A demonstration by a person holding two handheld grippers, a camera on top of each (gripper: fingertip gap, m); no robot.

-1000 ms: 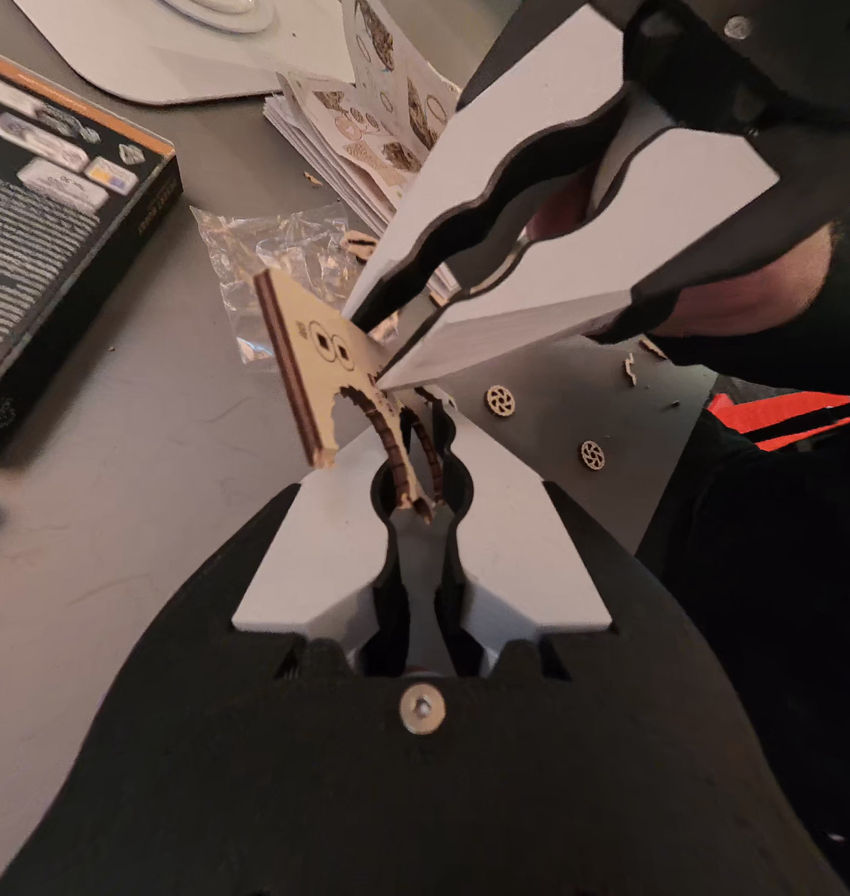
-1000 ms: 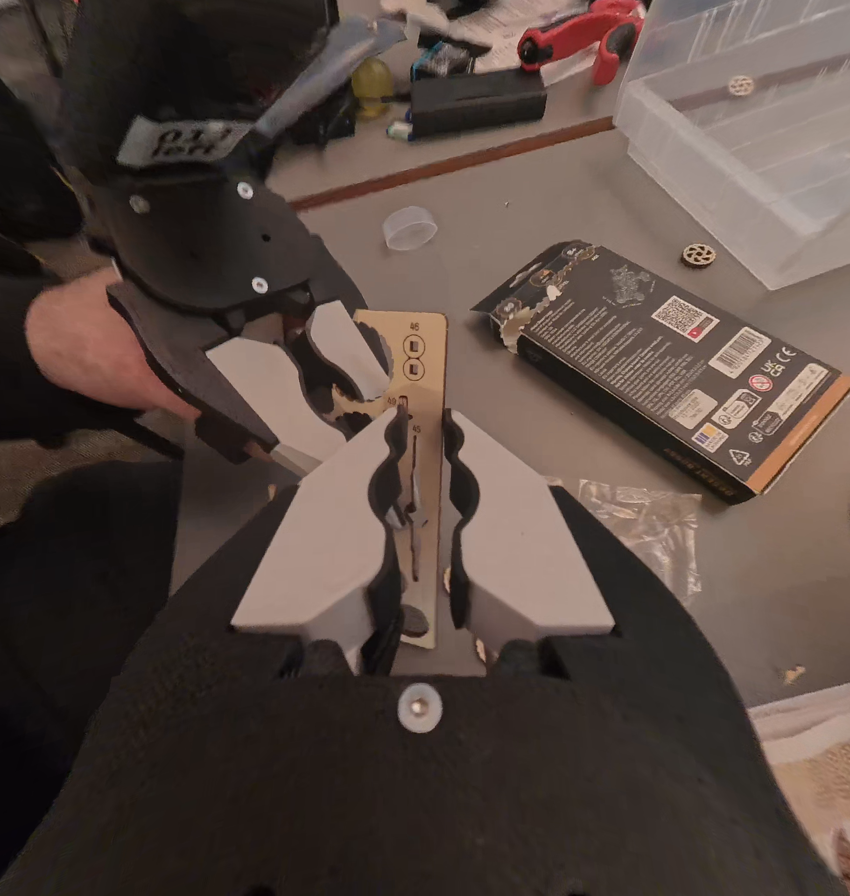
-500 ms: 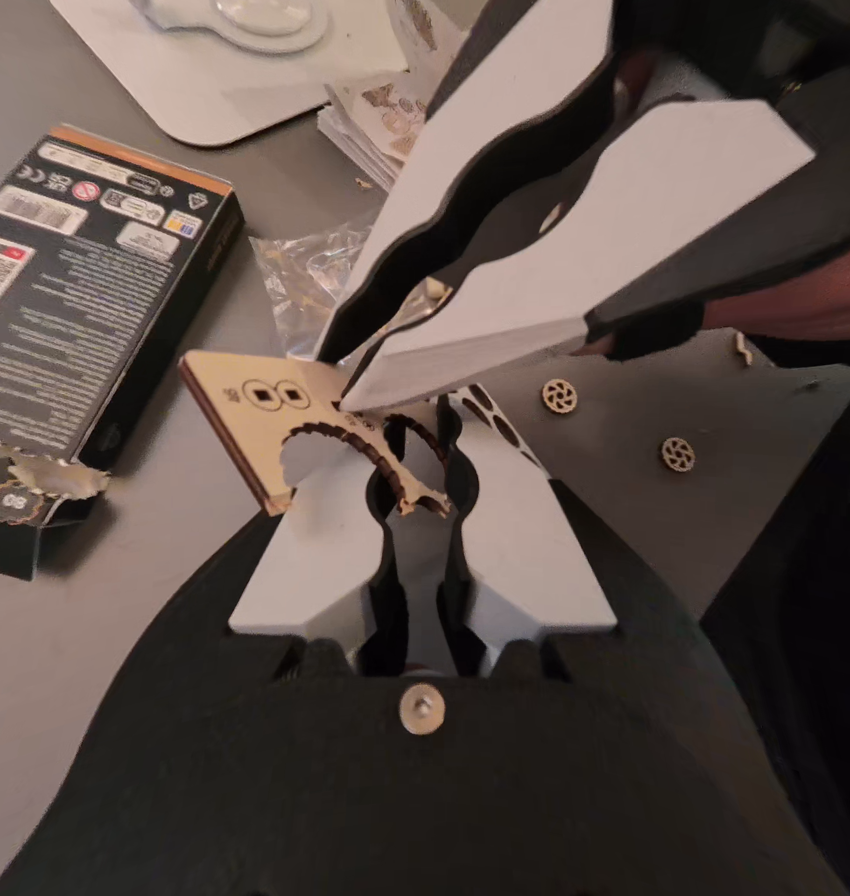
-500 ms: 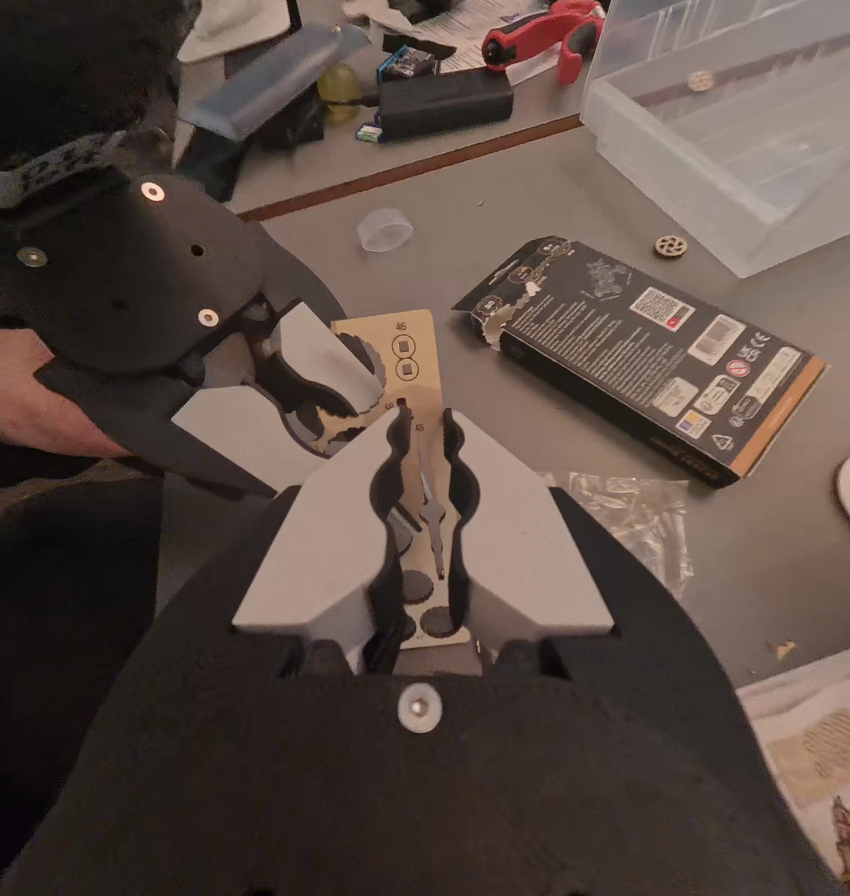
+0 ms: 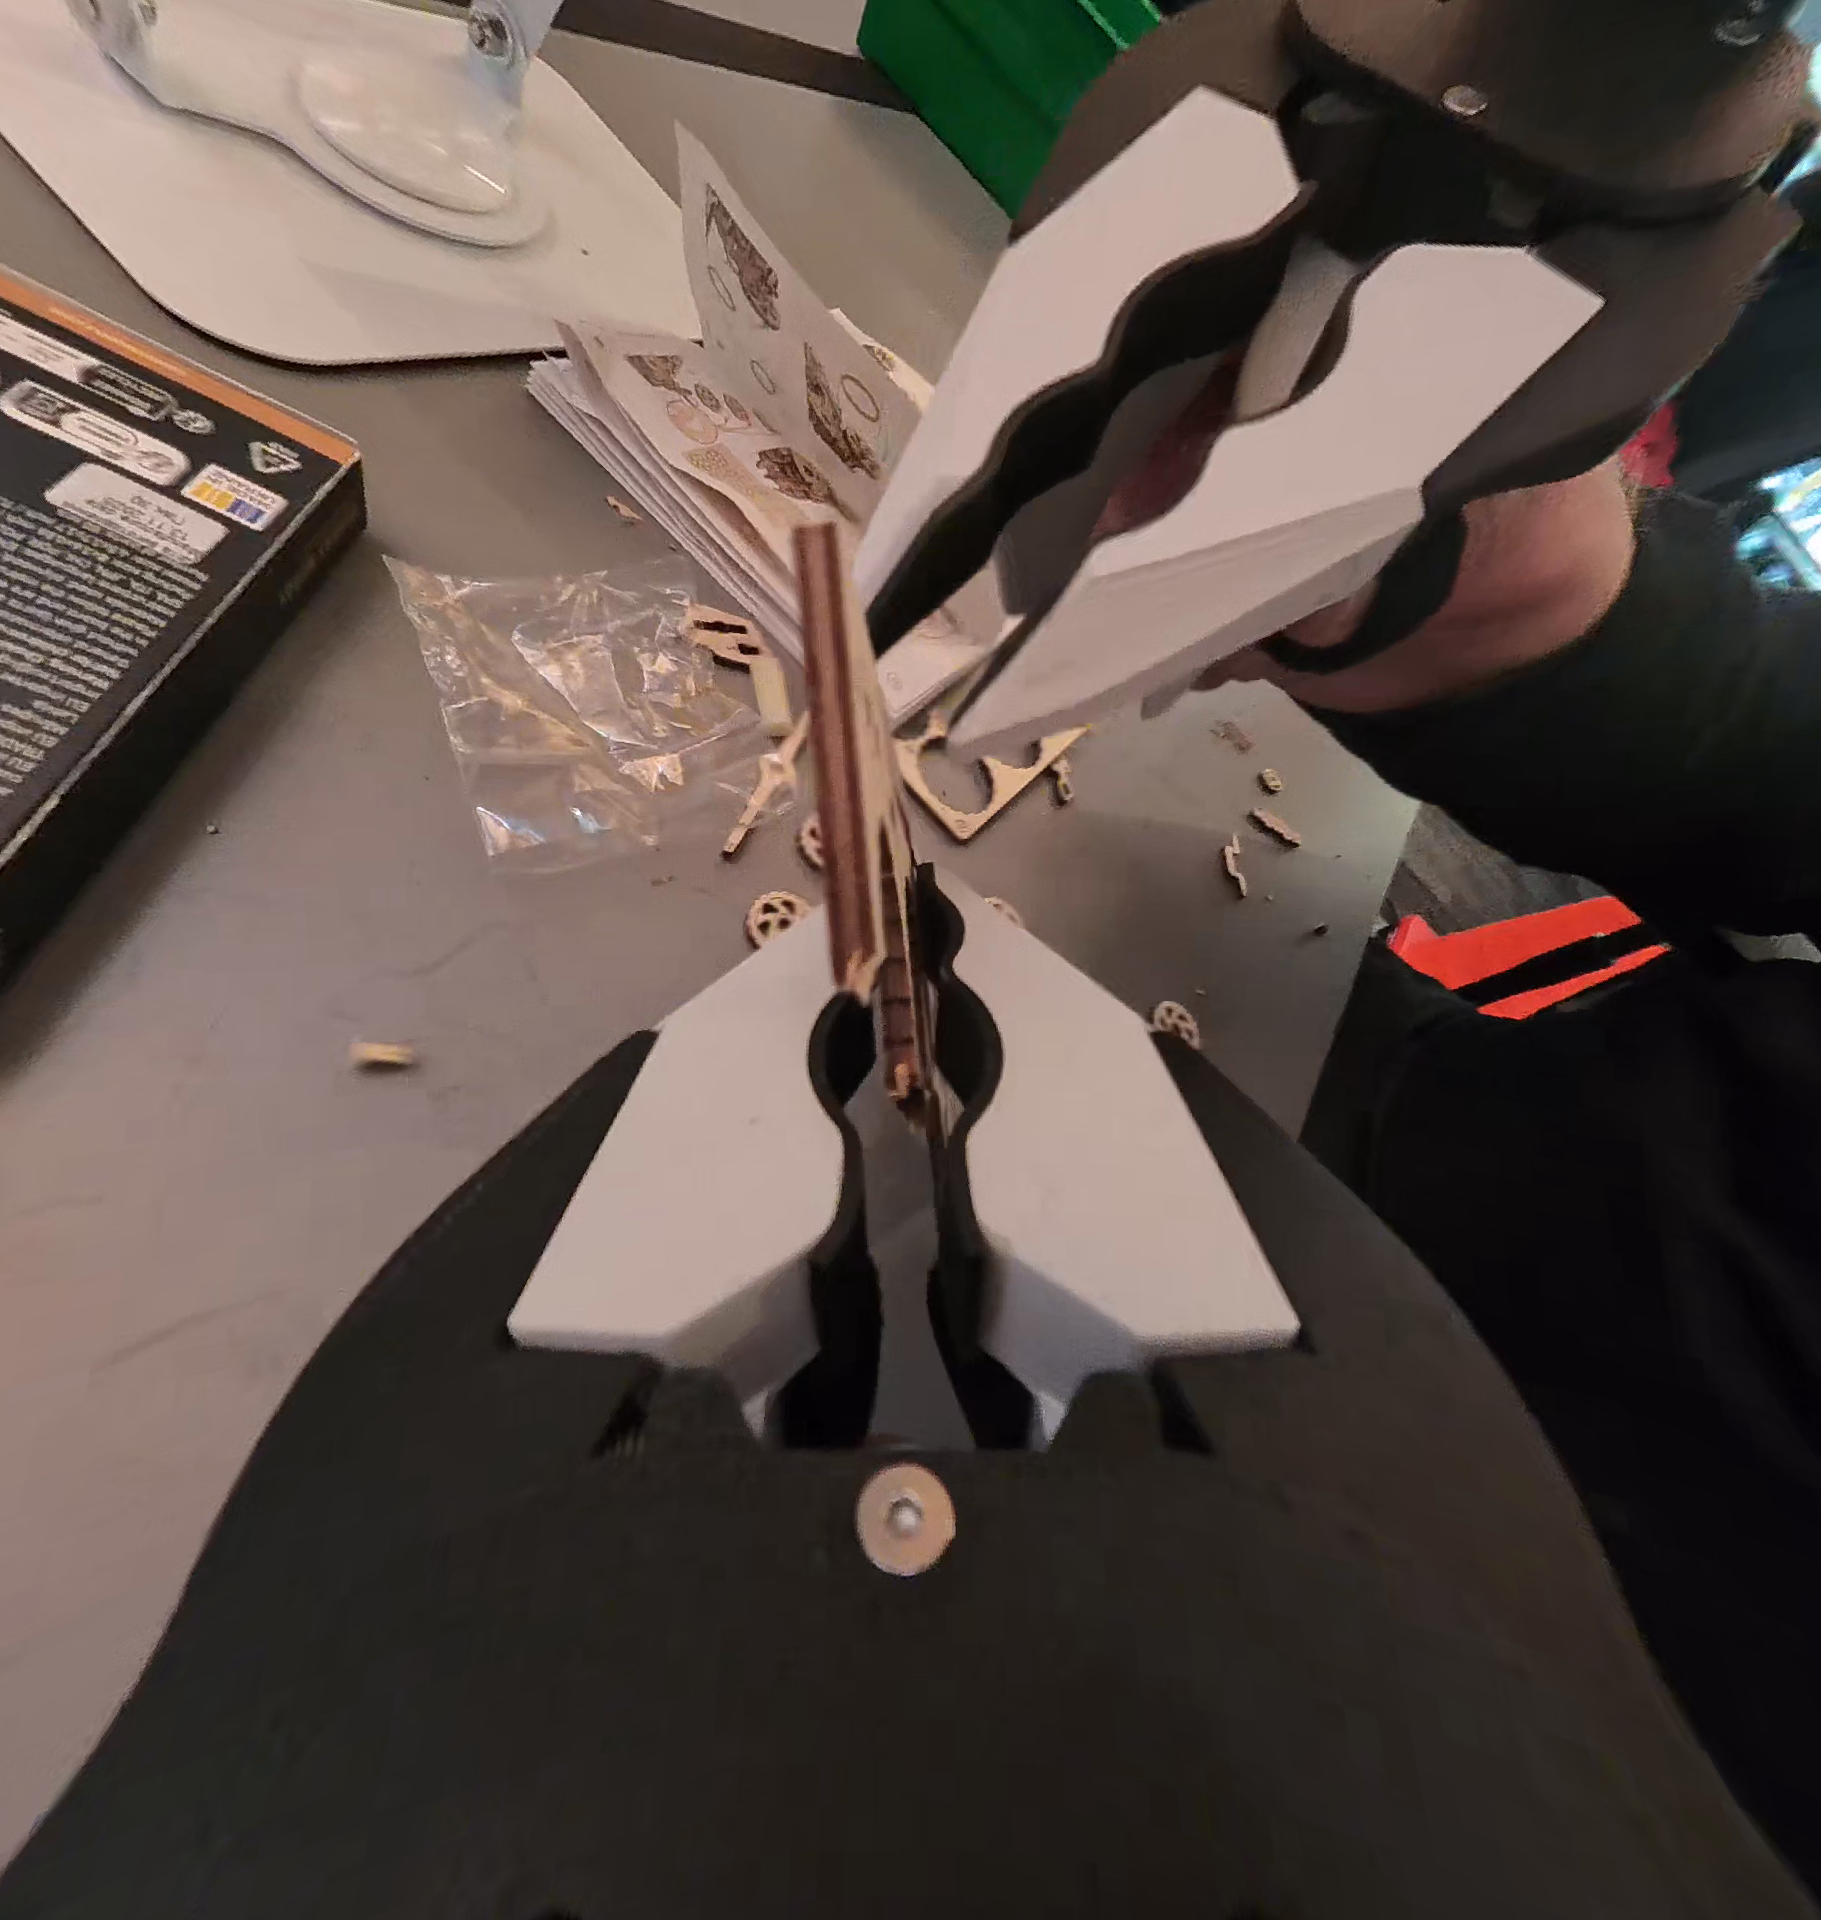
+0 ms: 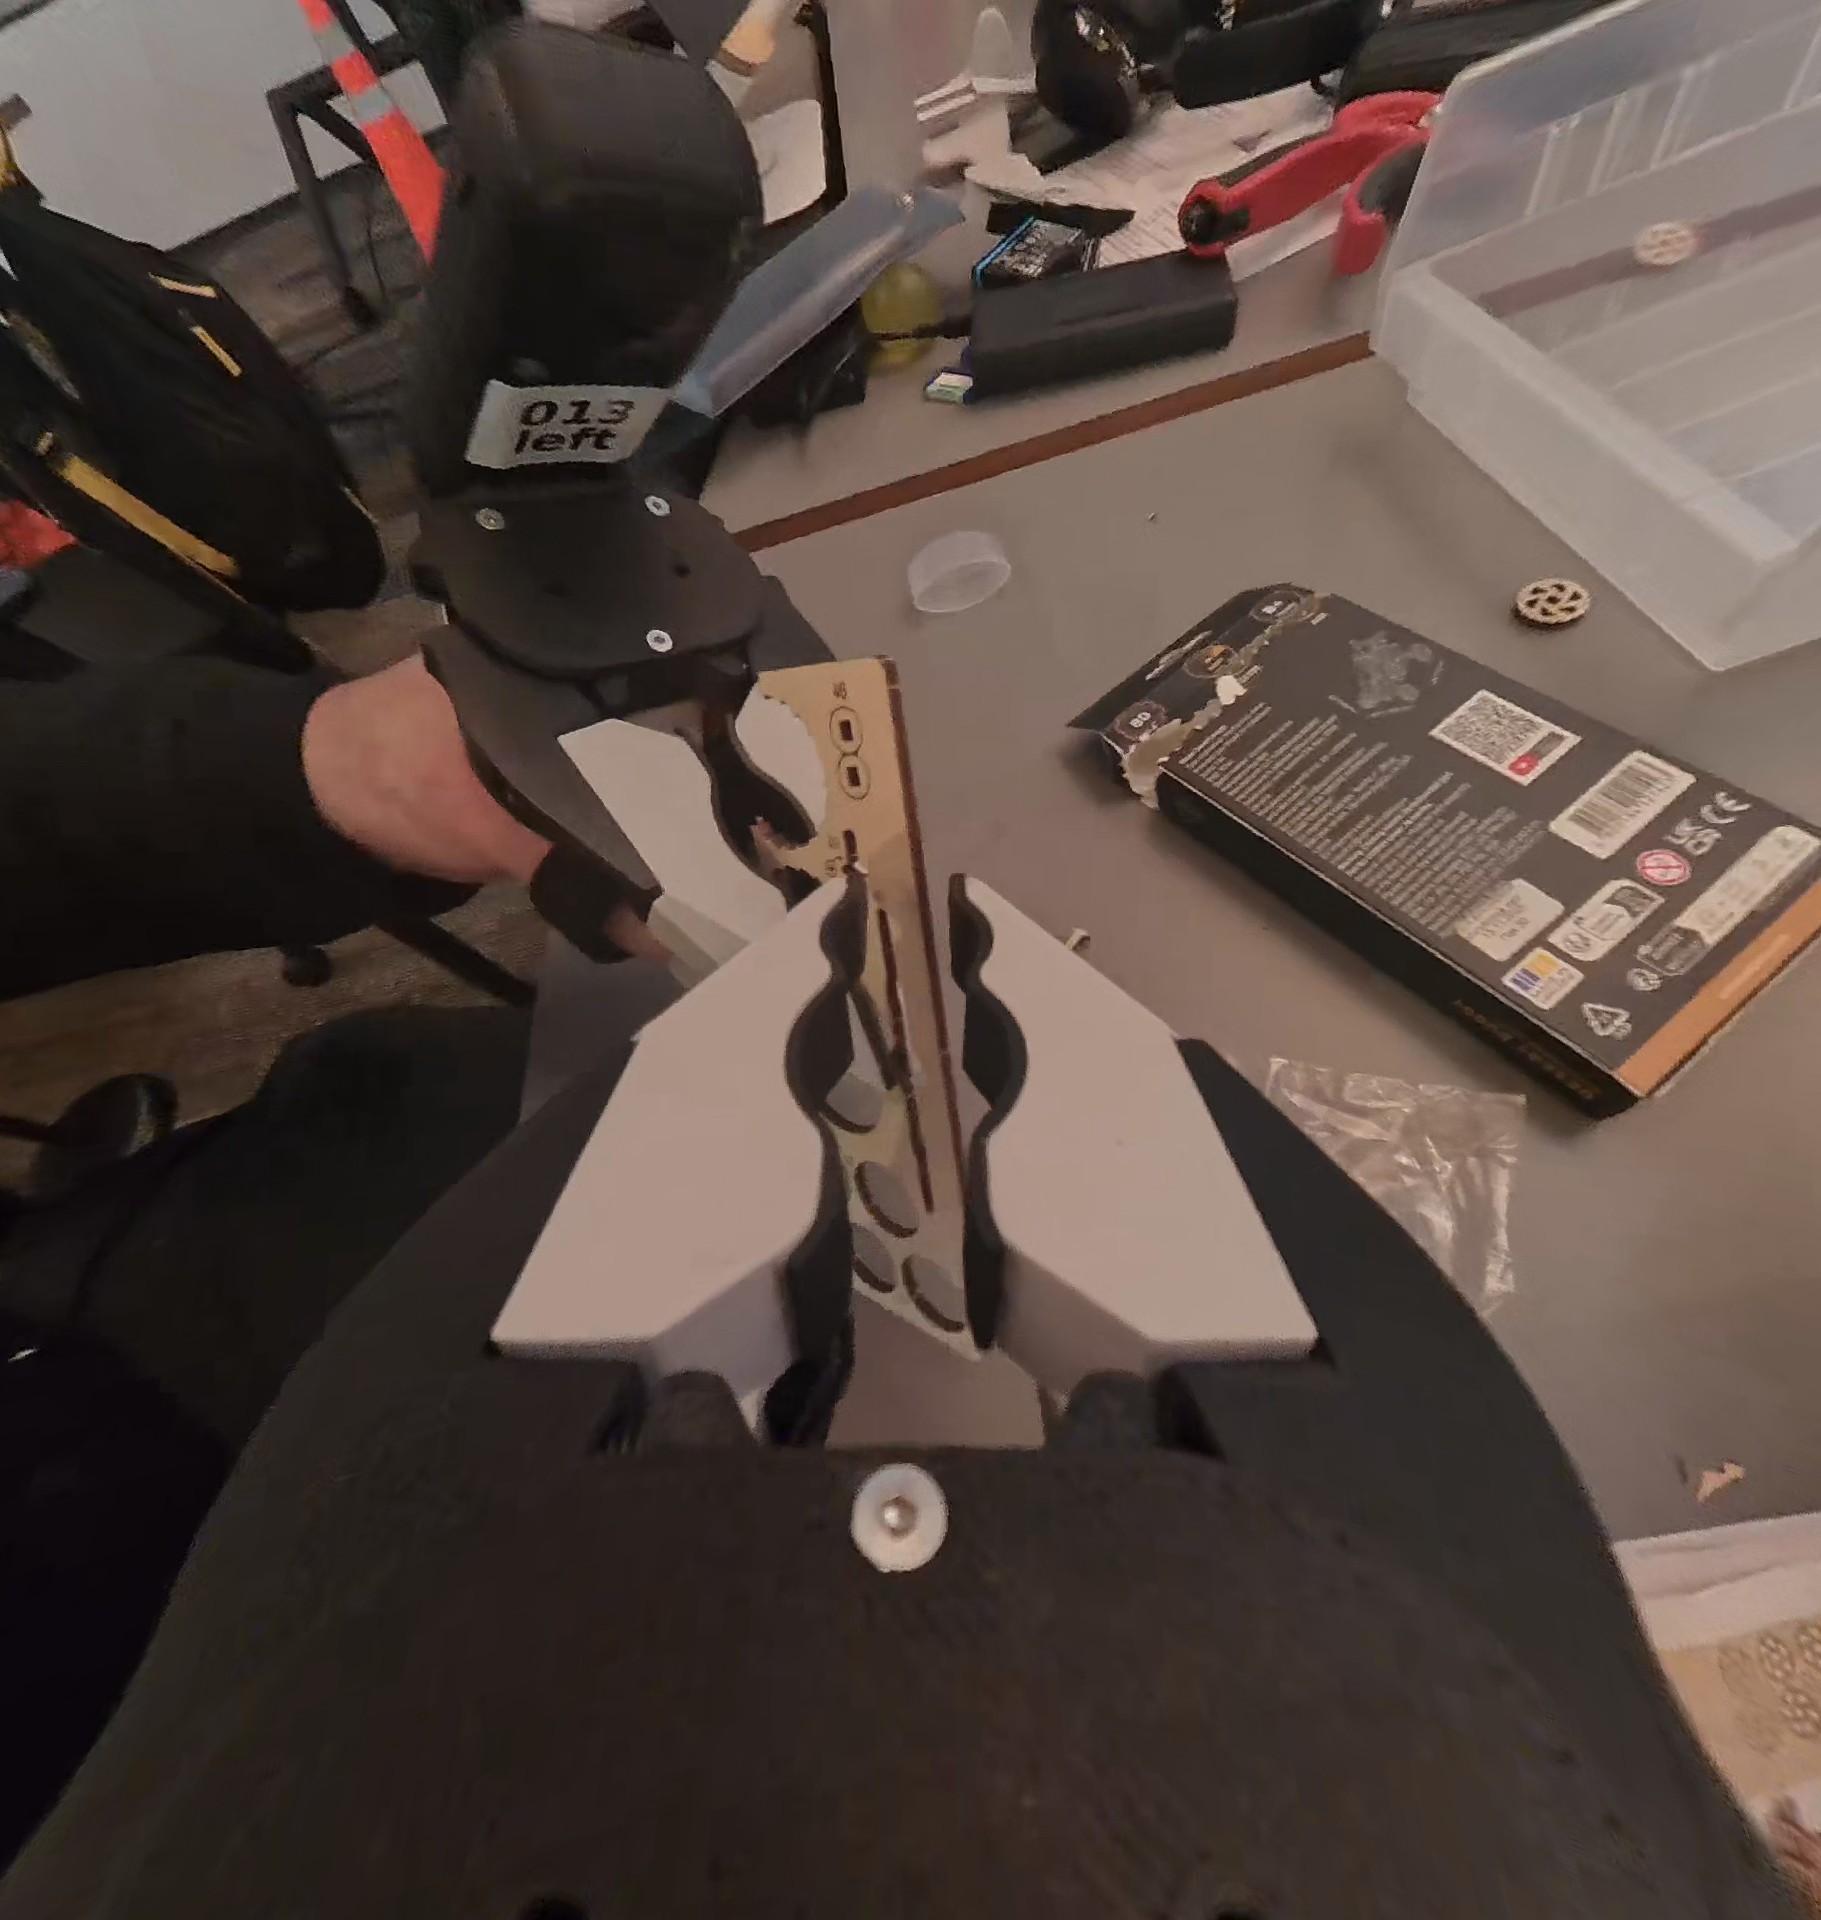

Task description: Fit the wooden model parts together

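Note:
A thin wooden part sheet (image 5: 841,748) with cut-out shapes stands on edge above the grey table. My left gripper (image 5: 880,914) is shut on its near end, which I see edge-on. In the right wrist view the sheet (image 6: 885,821) runs up between the fingers of my right gripper (image 6: 901,888), whose jaws stand apart with a gap on both sides of it. The left gripper (image 6: 786,868) holds the sheet's far part there. In the left wrist view the right gripper (image 5: 921,681) hangs open just right of the sheet's top.
A black product box (image 6: 1457,852), a crumpled clear bag (image 5: 573,707), an instruction booklet (image 5: 740,416), a cut wooden frame scrap (image 5: 989,790) and small wooden gears (image 5: 776,920) lie on the table. A clear plastic bin (image 6: 1664,312) stands at the far right. A person's sleeve (image 5: 1612,779) is close. Left tips to right tips: about 5 centimetres.
The sheet has turned from lying flat-faced to standing on edge. The right gripper's jaws have widened slightly and no longer press the sheet. The left gripper has kept hold.

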